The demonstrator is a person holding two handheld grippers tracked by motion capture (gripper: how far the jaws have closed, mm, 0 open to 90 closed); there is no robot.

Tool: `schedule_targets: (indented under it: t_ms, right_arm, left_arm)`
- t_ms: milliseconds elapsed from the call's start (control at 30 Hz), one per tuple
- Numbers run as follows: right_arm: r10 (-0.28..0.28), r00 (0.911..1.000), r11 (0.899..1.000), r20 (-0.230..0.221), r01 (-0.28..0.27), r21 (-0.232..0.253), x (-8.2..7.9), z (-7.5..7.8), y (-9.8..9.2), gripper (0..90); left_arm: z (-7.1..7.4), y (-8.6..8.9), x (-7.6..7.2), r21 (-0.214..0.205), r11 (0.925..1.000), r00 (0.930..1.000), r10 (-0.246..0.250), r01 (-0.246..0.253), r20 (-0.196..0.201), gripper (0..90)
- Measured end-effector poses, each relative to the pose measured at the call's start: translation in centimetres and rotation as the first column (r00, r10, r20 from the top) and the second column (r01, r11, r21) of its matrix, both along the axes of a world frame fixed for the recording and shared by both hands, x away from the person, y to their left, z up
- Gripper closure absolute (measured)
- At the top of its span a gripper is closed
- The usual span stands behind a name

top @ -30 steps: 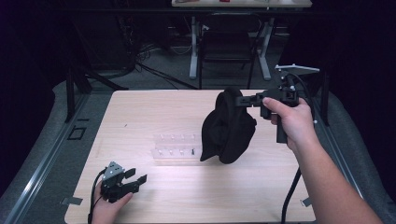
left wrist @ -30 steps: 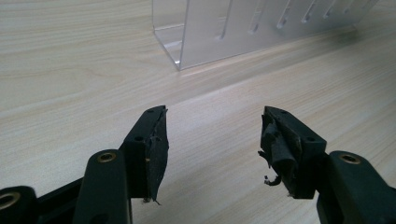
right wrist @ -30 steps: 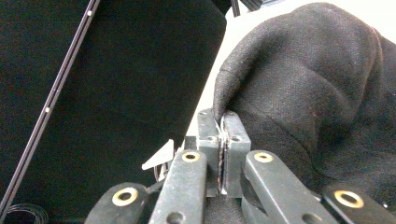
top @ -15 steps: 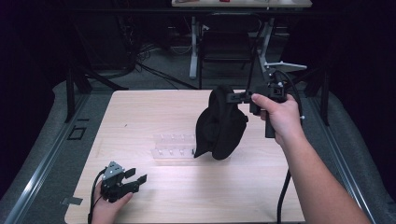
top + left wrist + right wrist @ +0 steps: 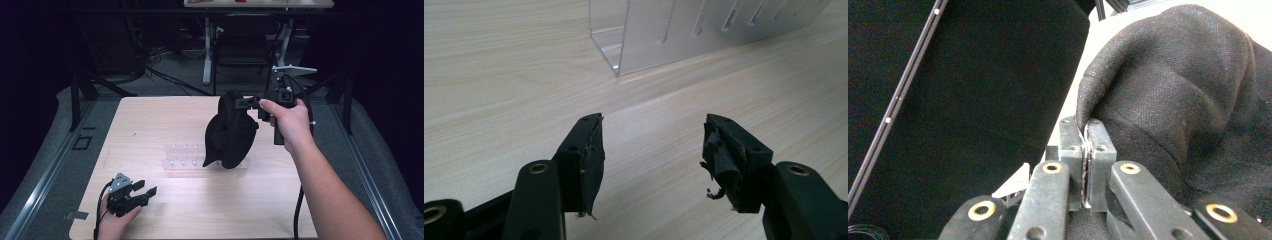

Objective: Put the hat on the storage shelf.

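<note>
Black knit hat (image 5: 231, 131), soft and creased, pinched at its edge between closed jaws of right gripper (image 5: 251, 102), dangling below them over clear rack (image 5: 186, 159). Left gripper (image 5: 145, 192) jaws apart, resting on counter (image 5: 150, 120).

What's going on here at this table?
A person works with a claw in each hand. The right claw is shut on the edge of a black cloth, which hangs above a clear plastic rack on the wooden table. The left claw rests open near the table's front edge, holding nothing.
</note>
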State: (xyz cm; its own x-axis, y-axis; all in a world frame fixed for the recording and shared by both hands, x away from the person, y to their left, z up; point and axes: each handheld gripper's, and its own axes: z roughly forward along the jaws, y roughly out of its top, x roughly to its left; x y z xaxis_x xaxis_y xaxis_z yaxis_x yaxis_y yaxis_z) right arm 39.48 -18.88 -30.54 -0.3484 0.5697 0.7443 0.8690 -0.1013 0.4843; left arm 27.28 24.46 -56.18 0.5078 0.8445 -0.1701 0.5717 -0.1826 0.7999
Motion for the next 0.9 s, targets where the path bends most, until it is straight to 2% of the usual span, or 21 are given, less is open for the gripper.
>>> schedule_targets:
  t_ms: [733,900]
  right_arm:
    - [-0.011,0.9999,1.0,-0.004,0.011,-0.023,0.48,-0.72,0.3,88.5]
    - [-0.008,1.0,1.0,-0.002,0.008,-0.004,0.56,-0.95,0.5,88.4]
  left_arm:
    - [0.18,-0.45,0.0,-0.001,1.0,0.9999,-0.006,0.006,0.011,42.0]
    - [0.28,-0.49,-0.06,-0.006,1.0,0.9999,-0.004,0.005,0.015,42.0]
